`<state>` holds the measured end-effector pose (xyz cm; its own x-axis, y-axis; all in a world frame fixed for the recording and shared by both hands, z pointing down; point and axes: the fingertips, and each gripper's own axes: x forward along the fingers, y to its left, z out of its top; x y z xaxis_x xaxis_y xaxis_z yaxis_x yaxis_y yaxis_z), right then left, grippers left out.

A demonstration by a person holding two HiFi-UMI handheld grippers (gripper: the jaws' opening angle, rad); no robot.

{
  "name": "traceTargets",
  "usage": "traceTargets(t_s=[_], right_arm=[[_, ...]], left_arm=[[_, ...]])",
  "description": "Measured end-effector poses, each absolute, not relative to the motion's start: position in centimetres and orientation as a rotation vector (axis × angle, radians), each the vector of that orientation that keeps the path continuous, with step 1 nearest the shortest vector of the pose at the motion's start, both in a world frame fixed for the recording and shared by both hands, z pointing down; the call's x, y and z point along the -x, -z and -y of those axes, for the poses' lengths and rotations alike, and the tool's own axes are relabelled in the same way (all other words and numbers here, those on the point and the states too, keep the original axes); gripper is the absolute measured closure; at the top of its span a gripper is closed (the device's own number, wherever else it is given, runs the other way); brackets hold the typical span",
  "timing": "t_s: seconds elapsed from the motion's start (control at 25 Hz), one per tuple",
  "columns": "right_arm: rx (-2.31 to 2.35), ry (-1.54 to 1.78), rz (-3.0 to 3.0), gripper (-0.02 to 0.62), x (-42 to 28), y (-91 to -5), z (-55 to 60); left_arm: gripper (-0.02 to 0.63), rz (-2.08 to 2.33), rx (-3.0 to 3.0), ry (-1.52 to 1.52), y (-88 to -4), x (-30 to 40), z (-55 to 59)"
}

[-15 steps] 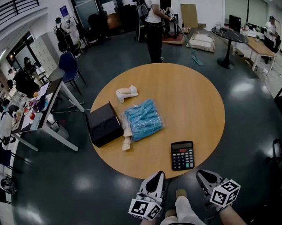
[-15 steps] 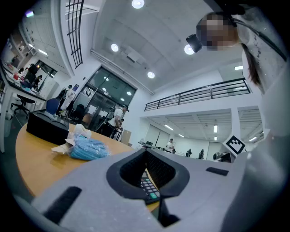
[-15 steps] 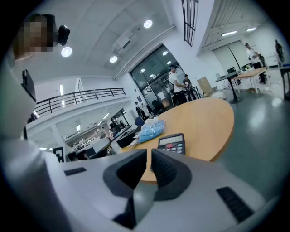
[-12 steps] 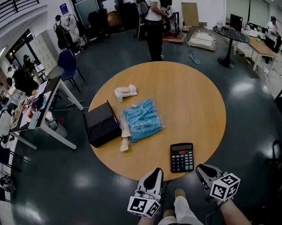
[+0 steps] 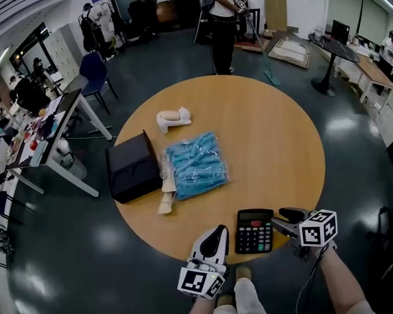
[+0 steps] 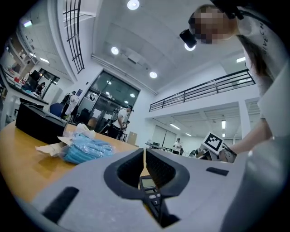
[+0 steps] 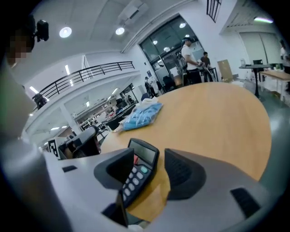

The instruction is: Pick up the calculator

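Floor (image 5: 350,148), glossy and dark, lay open around the round tan wooden table (image 5: 273,131), with the black desk calculator (image 5: 254,231) at the table's near edge. There the right gripper (image 5: 280,221) had parted jaws about the calculator, which only its own view showed. The left gripper (image 5: 216,236), jaws together, hung at that edge too.

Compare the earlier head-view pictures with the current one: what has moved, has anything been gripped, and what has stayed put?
The right gripper has come forward from beyond the table's near edge to the calculator's right side. Its jaws are open with the calculator between them, not gripped. The left gripper stays shut at the near edge. The calculator, blue packet and black box lie unmoved.
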<state>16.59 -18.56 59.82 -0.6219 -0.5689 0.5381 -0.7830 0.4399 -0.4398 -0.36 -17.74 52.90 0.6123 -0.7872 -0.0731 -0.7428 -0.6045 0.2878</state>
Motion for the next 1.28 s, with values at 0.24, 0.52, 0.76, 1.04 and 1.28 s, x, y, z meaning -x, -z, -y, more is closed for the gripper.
traceTargets(t_s=[0.24,0.52,0.76,1.04,1.28], right_arm=[[-1.013,-1.129,2.364,0.400,-16.3,-62.1,20.2],[-0.780,-1.391,2.248,0.402,-14.1,-64.0,20.2],[-0.693,-1.501,2.212,0.411,-13.1,-64.4,20.1],[-0.602,-1.498,2.273,0.488,-12.9,-63.8,19.3],[-0.603,-1.650,2.401,0.526,-11.8,-62.0,18.2]], left_arm=[[0.600,1.289,-2.614,0.302,-53.8,1.0,19.3],[0.600,1.301,-2.567,0.341,-54.2,2.0,17.6],[0.600,1.285,-2.531,0.366,-54.1,2.5,16.7],[0.600,1.337,-2.453,0.375,-54.8,4.1,16.0],[0.600,1.362,-2.438,0.356,-54.3,5.5,14.5]])
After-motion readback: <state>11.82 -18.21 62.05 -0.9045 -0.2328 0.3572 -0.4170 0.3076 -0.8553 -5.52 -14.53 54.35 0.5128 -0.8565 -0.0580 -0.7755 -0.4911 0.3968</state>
